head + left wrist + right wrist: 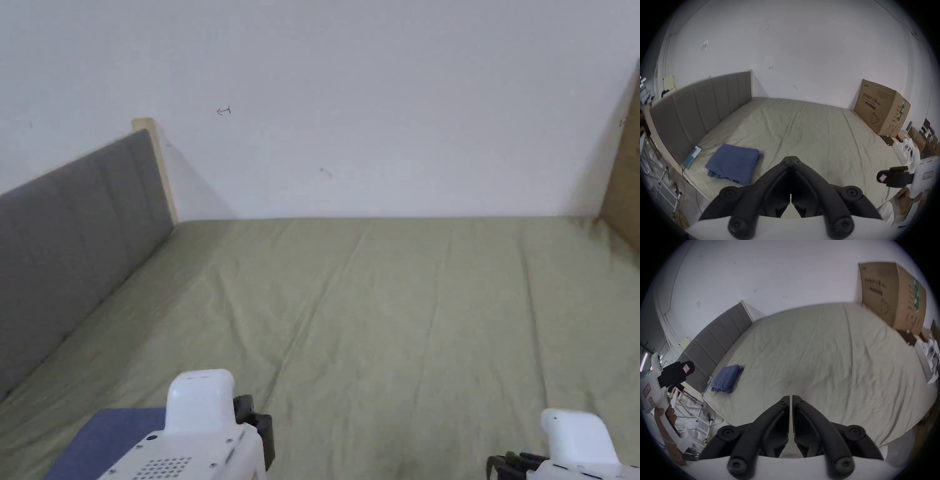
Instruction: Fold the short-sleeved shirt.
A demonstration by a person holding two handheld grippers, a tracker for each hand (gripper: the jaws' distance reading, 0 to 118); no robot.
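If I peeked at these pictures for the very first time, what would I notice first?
Probably the big pale green bed sheet, with a folded blue shirt lying near the grey headboard. Next, the black left gripper and right gripper, jaws closed and holding nothing, above the bed's near edge. A large cardboard box stands at the far right corner.

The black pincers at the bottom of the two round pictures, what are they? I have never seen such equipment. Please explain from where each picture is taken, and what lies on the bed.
They are hand-held grippers; a person holds one in each hand. The head view comes from a camera on the person's head. Each round picture comes from a camera riding on one gripper. The left gripper and the right gripper both have their jaws closed and hold nothing. On the green bed sheet lies a folded blue shirt, near the grey headboard. A cardboard box stands at the far side.
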